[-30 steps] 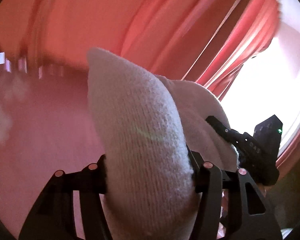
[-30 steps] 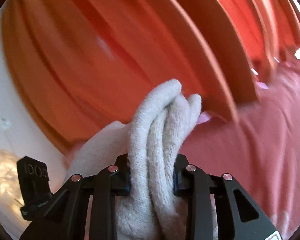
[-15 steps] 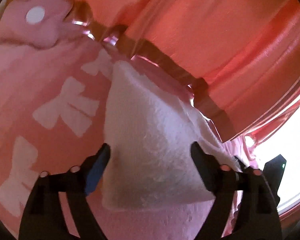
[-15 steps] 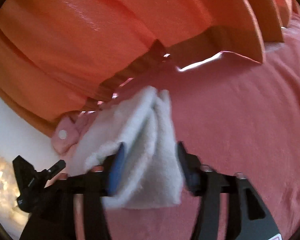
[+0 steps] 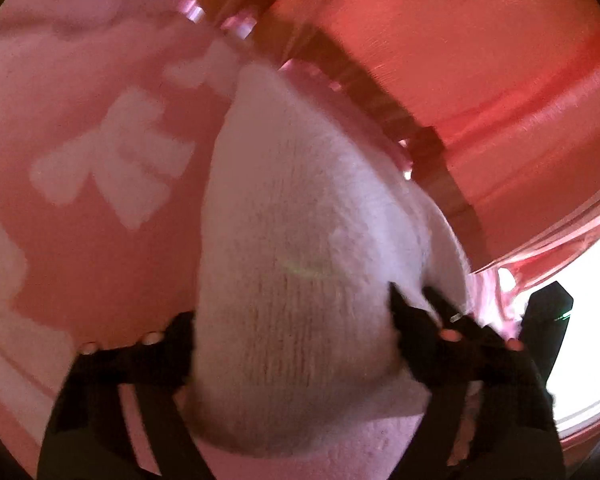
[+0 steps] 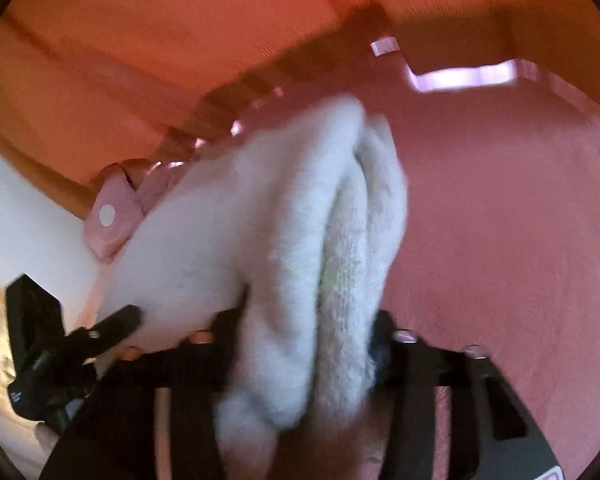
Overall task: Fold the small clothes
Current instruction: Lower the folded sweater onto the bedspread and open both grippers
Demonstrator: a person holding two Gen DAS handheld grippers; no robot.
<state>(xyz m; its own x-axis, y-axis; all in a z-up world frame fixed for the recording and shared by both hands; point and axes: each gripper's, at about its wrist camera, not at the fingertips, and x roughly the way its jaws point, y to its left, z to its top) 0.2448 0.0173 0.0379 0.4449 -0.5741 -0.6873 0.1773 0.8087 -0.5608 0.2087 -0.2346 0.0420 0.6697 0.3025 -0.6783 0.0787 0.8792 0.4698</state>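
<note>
White knitted cloth, bunched into thick folds, is held at both ends: it is clamped between the fingers of the left gripper, and its doubled layers are pinched in the right gripper. Half a second ago both pairs of fingers were seen spread wide with the cloth lying loose between them on the bedding; now they have been closed on it again, so a fresh grasp appears to have been taken, probably for another fold or for lifting the bundle away. The cloth is kept low over the pink bedspread. A patterned pink sheet with white bow shapes lies to the left, and red curtains hang close behind. A small pink item rests near the cloth's far end; nothing is seen blocking the bedspread.
</note>
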